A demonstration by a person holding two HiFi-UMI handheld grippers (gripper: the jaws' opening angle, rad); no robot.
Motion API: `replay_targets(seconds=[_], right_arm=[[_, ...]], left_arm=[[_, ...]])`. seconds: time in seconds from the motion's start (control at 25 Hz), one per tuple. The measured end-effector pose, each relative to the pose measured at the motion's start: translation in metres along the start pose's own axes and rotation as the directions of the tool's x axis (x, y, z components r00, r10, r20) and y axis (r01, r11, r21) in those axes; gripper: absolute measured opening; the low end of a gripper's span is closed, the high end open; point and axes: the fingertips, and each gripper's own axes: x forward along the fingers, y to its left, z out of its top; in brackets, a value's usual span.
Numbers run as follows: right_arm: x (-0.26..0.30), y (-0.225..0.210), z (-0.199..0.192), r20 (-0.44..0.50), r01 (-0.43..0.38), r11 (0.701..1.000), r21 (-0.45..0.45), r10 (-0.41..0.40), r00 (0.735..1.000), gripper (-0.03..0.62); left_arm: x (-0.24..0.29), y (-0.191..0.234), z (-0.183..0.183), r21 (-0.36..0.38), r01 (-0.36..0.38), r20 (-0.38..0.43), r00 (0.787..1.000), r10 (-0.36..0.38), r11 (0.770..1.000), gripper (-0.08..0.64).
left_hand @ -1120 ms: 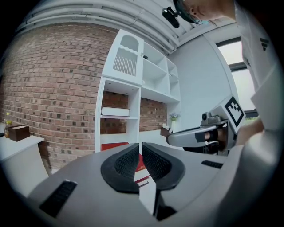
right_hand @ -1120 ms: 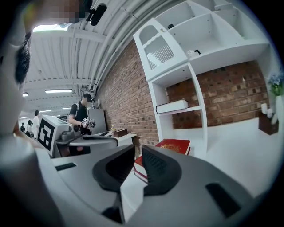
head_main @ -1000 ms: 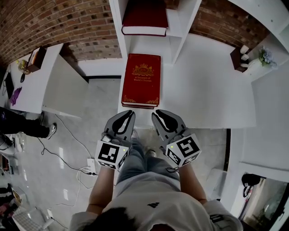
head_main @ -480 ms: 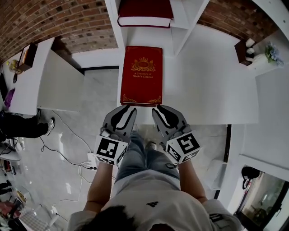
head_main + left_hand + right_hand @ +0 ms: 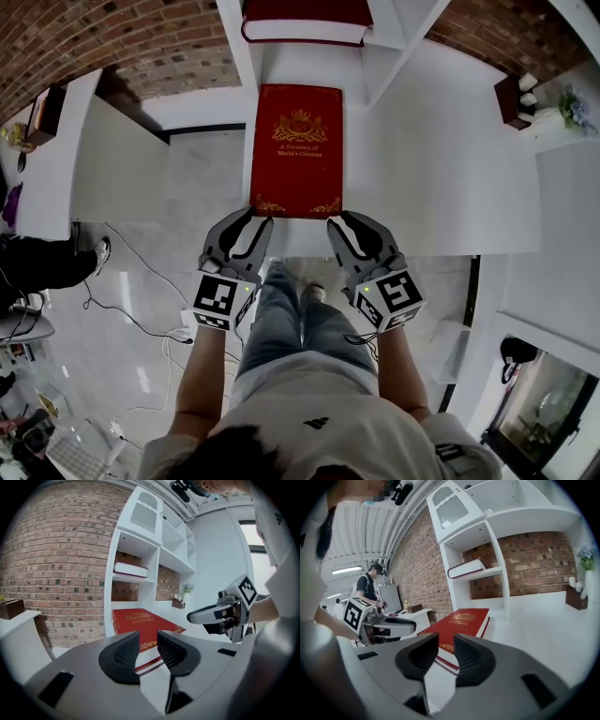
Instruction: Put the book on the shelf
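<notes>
A red hardcover book (image 5: 299, 150) with gold print lies flat on the white table (image 5: 441, 178), its far end toward the white shelf unit (image 5: 384, 37). My left gripper (image 5: 246, 223) is at the book's near left corner and my right gripper (image 5: 345, 225) at its near right corner. Both sets of jaws are opening, with nothing pressed between the pads. In the left gripper view the book (image 5: 136, 619) shows through the gap of the left gripper (image 5: 148, 651), just ahead. The right gripper view shows the book (image 5: 461, 623) likewise ahead of the right gripper (image 5: 446, 656).
A second red book (image 5: 302, 21) lies flat on a shelf board above the table. A small brown box (image 5: 514, 98) and a flower pot (image 5: 574, 105) stand at the far right. A white desk (image 5: 84, 159) is at the left, and cables (image 5: 141, 319) run over the floor.
Both grippers have moved forward from short of the table edge to the book's near corners and spread apart. Their jaws now stand wider than before.
</notes>
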Motion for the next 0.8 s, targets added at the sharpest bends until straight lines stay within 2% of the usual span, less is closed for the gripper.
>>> replay_targets(seconds=[0.36, 0.56, 0.8], right_arm=[[0.011, -0.013, -0.022, -0.061, 0.02, 1.0, -0.003, -0.02, 0.998, 0.121], [0.013, -0.017, -0.035, -0.093, 0.021, 1.0, -0.006, -0.021, 0.995, 0.138], [0.019, -0.02, -0.047, -0.123, 0.018, 1.0, -0.004, -0.018, 0.992, 0.147]], left_arm=[[0.003, 0.019, -0.029, 0.002, 0.009, -0.057, 0.998, -0.009, 1.0, 0.14], [0.009, 0.023, -0.032, 0.01, 0.023, -0.036, 0.999, -0.022, 1.0, 0.156], [0.016, 0.023, -0.043, 0.007, 0.04, -0.049, 0.998, -0.04, 0.999, 0.167]])
